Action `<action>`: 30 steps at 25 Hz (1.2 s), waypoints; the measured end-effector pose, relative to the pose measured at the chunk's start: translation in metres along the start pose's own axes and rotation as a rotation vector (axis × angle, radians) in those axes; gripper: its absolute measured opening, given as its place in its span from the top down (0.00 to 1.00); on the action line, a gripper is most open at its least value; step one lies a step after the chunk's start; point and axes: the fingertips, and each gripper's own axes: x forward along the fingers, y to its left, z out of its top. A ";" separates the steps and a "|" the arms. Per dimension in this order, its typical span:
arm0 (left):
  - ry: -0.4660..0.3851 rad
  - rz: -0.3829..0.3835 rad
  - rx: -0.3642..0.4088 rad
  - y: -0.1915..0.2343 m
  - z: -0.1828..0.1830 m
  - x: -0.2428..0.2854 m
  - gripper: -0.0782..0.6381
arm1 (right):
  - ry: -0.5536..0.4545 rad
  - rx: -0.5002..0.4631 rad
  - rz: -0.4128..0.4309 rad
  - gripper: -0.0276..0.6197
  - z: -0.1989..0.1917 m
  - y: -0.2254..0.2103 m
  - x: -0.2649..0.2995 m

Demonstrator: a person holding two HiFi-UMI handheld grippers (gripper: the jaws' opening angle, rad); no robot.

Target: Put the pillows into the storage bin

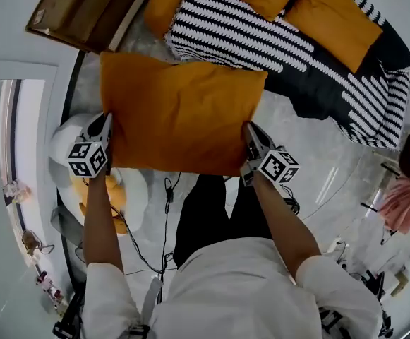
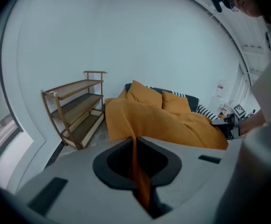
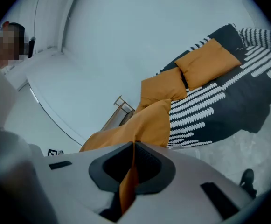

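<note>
here the fingers (image 2: 93, 181) of the left gripper (image 1: 107, 123) are pressed together on a thin fold of the orange pillow (image 1: 180, 111), pinching its left edge. the right gripper (image 1: 250, 133) has its fingers clamped the same way on the pillow's right edge. the pillow hangs stretched between the two grippers in front of the person, clear of the floor (image 1: 310, 168), its far edge reaching toward the bed (image 1: 261, 44). the bed carries a black-and-white striped cover, and more orange pillows (image 1: 335, 20) lie on it. a wooden shelf (image 2: 74, 108) stands by the wall just left of the bed. below the left gripper sits a white round thing (image 1: 137, 196) with a yellow patch; what it is i cannot tell. a black cable (image 1: 166, 210) trails across the pale floor beside the person's legs (image 1: 205, 210).
</note>
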 end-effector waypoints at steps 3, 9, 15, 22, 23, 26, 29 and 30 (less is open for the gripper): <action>0.042 -0.019 0.015 0.007 -0.024 0.033 0.85 | 0.014 0.030 -0.037 0.91 -0.024 -0.023 0.007; 0.114 -0.025 -0.007 0.034 -0.074 0.077 0.85 | 0.025 0.084 -0.071 0.91 -0.066 -0.053 0.036; 0.176 -0.026 -0.029 0.057 -0.122 0.109 0.85 | 0.041 0.110 -0.108 0.91 -0.101 -0.079 0.065; 0.205 -0.012 -0.010 0.081 -0.146 0.144 0.85 | 0.087 0.144 -0.141 0.91 -0.147 -0.107 0.094; 0.209 -0.012 -0.008 0.082 -0.148 0.150 0.85 | 0.093 0.148 -0.144 0.91 -0.151 -0.111 0.096; 0.223 -0.024 0.006 0.086 -0.151 0.164 0.85 | 0.106 0.162 -0.152 0.91 -0.162 -0.120 0.100; 0.232 -0.034 0.035 0.092 -0.151 0.173 0.85 | 0.113 0.167 -0.161 0.91 -0.174 -0.122 0.103; 0.235 -0.032 0.040 0.093 -0.151 0.177 0.85 | 0.114 0.171 -0.164 0.91 -0.177 -0.123 0.104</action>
